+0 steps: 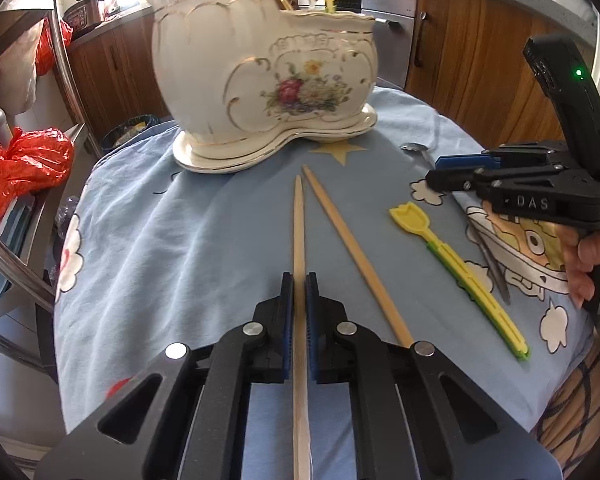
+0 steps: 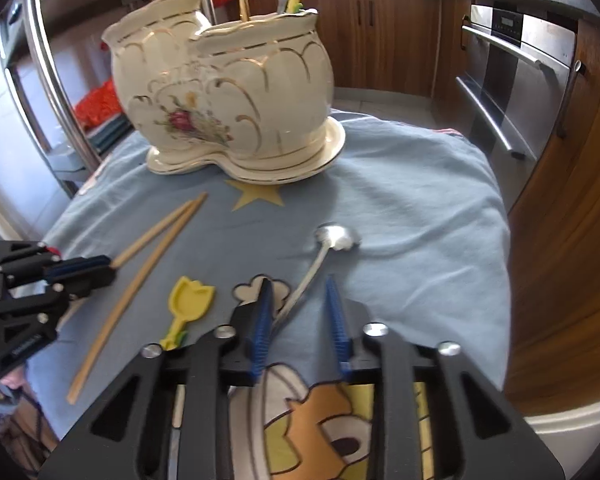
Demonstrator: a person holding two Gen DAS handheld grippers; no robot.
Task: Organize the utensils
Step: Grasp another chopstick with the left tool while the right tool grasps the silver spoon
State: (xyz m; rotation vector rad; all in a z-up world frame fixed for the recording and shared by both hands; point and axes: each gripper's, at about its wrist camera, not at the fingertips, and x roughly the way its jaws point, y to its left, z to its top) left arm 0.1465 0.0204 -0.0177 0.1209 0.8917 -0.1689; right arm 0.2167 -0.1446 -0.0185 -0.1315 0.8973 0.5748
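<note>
The left gripper [image 1: 299, 280] is clamping its blue-padded jaws on a pale wooden chopstick [image 1: 299, 216] running up the lower centre of the left wrist view. A second wooden chopstick [image 1: 354, 254] is lying just to its right on the light blue cartoon-print cloth [image 1: 180, 248], slanting toward the lower right. Further right, a yellow tulip-headed plastic pick [image 1: 452, 264] is resting on the cloth. A cream porcelain utensil holder with gold trim and painted flowers [image 1: 260, 76] is standing in the upper centre, already holding some utensils. In the right wrist view, the right gripper [image 2: 300, 288] is sitting with its jaws apart, straddling the handle of a silver metal spoon [image 2: 320, 260], the pads not pressing it.
</note>
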